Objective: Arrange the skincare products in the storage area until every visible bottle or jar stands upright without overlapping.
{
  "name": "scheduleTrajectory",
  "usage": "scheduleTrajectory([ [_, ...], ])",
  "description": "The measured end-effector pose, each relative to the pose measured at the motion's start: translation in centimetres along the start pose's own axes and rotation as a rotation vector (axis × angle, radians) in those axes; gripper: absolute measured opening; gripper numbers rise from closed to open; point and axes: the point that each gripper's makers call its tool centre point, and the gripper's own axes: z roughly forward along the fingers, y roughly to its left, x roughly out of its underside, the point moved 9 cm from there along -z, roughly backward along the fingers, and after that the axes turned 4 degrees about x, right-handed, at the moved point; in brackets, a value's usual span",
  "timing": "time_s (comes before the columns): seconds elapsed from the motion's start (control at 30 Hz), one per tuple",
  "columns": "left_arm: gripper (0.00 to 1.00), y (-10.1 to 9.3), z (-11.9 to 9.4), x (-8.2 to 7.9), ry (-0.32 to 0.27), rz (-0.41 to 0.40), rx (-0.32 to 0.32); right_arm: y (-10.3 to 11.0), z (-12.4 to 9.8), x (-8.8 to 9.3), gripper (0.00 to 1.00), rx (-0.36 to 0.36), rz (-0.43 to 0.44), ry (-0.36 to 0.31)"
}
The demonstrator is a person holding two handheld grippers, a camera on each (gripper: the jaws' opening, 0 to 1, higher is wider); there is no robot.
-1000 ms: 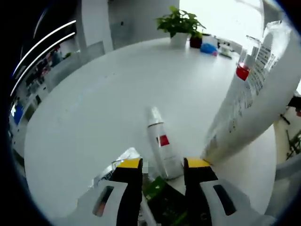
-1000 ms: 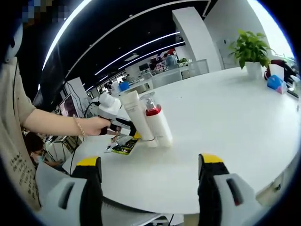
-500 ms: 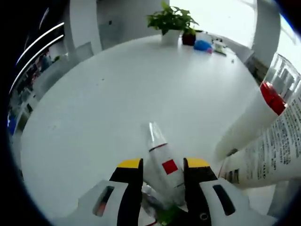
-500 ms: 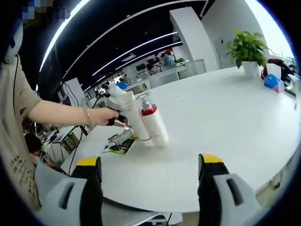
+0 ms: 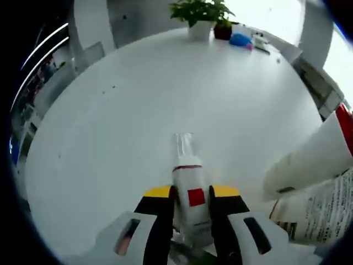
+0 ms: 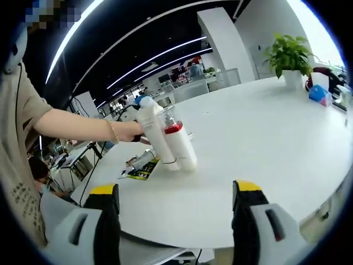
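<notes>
L gripper (image 5: pixel 191 194): jaws clamped on small bottle (image 5: pixel 190 199), one each side, yellow tips touching its body.
Small bottle: white, red square label, clear cap twd table centre; lying low on table (image 5: pixel 138 105), between the jaws. In right gripper view a tilted bottle (image 6: pixel 142 160) lies just left of the two standing ones.
Sachet (image 5: pixel 193 258): green/dark pack under bottle base, partly hidden by jaws; in right gripper view flat on table at (image 6: pixel 140 170), by table's near-left edge.
R gripper (image 6: pixel 175 193): jaws wide apart, nothing betw them, held off table edge, well apart from products.
Tube (image 5: pixel 314 210): white w/ black print, at right edge of left gripper view, just beside L gripper; upright in right gripper view (image 6: pixel 156 135).
Red-collar bottle (image 5: pixel 311 160): white, red band, clear cap; upright (image 6: pixel 178 141), touching tube's side.
Hand (image 6: pixel 129 131): person's left, behind the tube, holding L gripper; forearm w/ bracelet reaching in from left.
Far: plant (image 5: pixel 199 16) in white pot at far table edge, blue item (image 5: pixel 241 40) just beside it; same plant (image 6: pixel 289 58) far right in right gripper view.
</notes>
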Motion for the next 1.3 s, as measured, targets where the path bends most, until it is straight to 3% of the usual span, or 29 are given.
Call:
scheduleTrajectory([
  [0.43, 0.17, 0.0, -0.4, 0.2, 0.002, -0.035, -0.017, -0.1, -0.2, -0.1, 0.84, 0.001, 0.000, -0.006],
  [0.87, 0.17, 0.4, -5.0, -0.6, -0.146, -0.128, -0.037, 1.4, 1.0, -1.4, 0.84, -0.056, -0.028, -0.029],
  [1.3, 0.17, -1.5, -11.0, 2.6, -0.274, -0.210, -0.058, 3.7, 1.9, -3.1, 0.84, -0.143, -0.063, -0.069],
])
